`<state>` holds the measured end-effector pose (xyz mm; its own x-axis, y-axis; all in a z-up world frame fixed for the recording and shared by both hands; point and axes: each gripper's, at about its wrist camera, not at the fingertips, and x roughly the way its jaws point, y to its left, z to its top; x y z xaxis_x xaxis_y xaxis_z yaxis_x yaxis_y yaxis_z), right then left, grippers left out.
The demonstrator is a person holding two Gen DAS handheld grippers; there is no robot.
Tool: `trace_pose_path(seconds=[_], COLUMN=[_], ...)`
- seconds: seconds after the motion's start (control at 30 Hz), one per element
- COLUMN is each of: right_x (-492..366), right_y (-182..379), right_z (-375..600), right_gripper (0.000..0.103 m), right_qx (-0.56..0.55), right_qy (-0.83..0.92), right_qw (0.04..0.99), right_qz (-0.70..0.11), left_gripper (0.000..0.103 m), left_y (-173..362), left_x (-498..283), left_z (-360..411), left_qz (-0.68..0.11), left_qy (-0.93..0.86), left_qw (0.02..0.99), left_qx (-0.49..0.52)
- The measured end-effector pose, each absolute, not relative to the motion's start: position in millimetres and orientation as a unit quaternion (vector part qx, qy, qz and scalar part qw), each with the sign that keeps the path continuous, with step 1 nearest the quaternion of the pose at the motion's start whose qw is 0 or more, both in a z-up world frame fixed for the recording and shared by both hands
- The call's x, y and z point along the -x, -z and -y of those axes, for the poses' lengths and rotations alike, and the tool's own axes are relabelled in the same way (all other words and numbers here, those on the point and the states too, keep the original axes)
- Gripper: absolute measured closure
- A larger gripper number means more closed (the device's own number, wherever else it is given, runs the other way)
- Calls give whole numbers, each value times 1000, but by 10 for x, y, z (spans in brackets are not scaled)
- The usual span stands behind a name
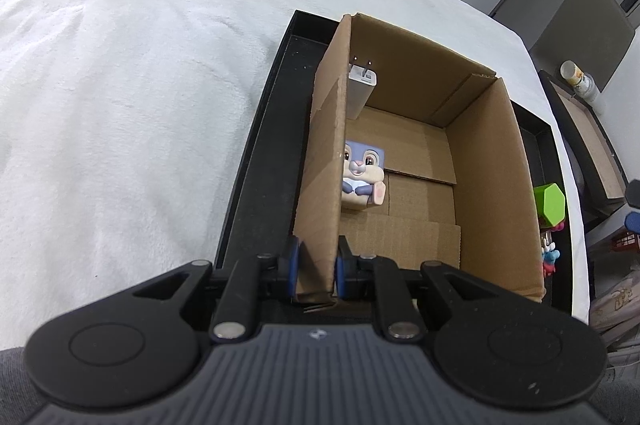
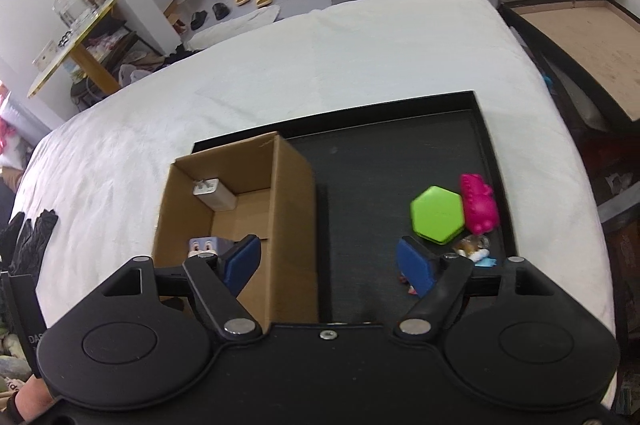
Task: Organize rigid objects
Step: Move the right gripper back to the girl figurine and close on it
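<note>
Your left gripper [image 1: 316, 265] pinches the cardboard box [image 1: 492, 185] wall; inside sit a charger [image 1: 360, 85] and bunny cube [image 1: 362, 181]. Your right gripper [image 2: 328, 261] gapes, empty, above bare tray [image 2: 360, 177]; the green hexagon [image 2: 438, 215] and pink toy [image 2: 478, 203] crowd the tray's right rim.

Black tray [image 2: 484, 145] on white bed [image 2: 280, 65], apparently.

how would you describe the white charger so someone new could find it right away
Find the black tray on the white bed, then the open cardboard box at its left end. The white charger leans in the box's far left corner, prongs up; its only neighbour inside is a colourful cartoon bunny cube.
</note>
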<state>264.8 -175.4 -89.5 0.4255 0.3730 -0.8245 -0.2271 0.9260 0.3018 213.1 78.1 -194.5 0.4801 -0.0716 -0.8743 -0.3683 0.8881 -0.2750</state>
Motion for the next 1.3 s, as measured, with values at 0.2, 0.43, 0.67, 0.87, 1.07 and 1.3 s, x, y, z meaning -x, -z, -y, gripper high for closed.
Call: trace_pose_path(seconds=[0.2,0.43,0.67,0.87,1.07,1.3], right_x=[-2678,-2707,-2746,-2895,-2998,-3036], right_y=[1000,1260,1703,1929,2083,2247], right_z=[1978,2196,2325,2269,2124,1958], right_gripper=[28,28,29,30,30,57], right_qx=[-84,-95,-136,-128,-100,-55], right_qy=[-156,-130,-130,-122,-127,-124], right_qw=[841,839,832,823,818,810], right_qz=[-510,-519,-522,-540,-552,-570], left_gripper=[87,87,87,87,87,87], left_y=[1943,1946,1951,1972,1998,2021], left_x=[-2136,-2143,-2183,-2214,-2250,-2274], left_z=[-767,-761,-748,-744,-728,-714], left_qz=[-503,-505,-513,-517,-523,-525], left_qy=[-92,-94,-95,-93,-95,-94], left_qw=[832,832,829,827,824,823], left_qx=[217,211,202,200,197,194])
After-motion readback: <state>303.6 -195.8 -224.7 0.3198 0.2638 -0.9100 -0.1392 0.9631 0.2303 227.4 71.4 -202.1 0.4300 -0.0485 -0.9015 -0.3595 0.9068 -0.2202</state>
